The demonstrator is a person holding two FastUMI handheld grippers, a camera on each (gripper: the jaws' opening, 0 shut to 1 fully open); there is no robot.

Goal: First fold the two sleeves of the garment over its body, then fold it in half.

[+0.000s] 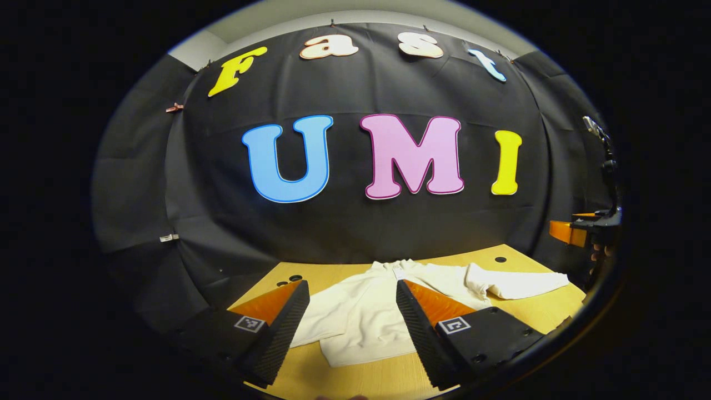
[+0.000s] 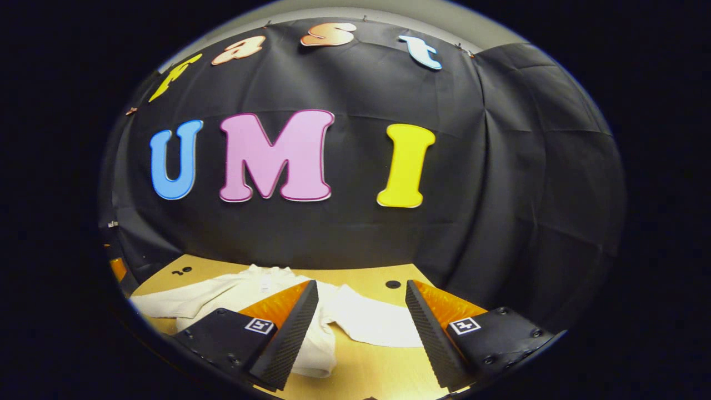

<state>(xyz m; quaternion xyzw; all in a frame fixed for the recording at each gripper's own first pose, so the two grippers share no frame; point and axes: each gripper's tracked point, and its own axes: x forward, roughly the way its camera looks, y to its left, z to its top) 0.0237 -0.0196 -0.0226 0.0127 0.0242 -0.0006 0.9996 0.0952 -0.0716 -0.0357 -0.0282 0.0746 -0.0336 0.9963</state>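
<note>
A white long-sleeved garment lies flat on the wooden table, collar toward the wall. One sleeve stretches out to the right; the other sleeve lies close beside the body. My left gripper hovers open above the body, with nothing between its fingers. In the right gripper view the garment lies left of centre, and its near sleeve reaches between the fingers. My right gripper is open above that sleeve. The right gripper also shows at the far right of the left gripper view.
The black cloth wall stands right behind the table. Small dark holes dot the tabletop near its back edge. Bare wood lies in front of the garment.
</note>
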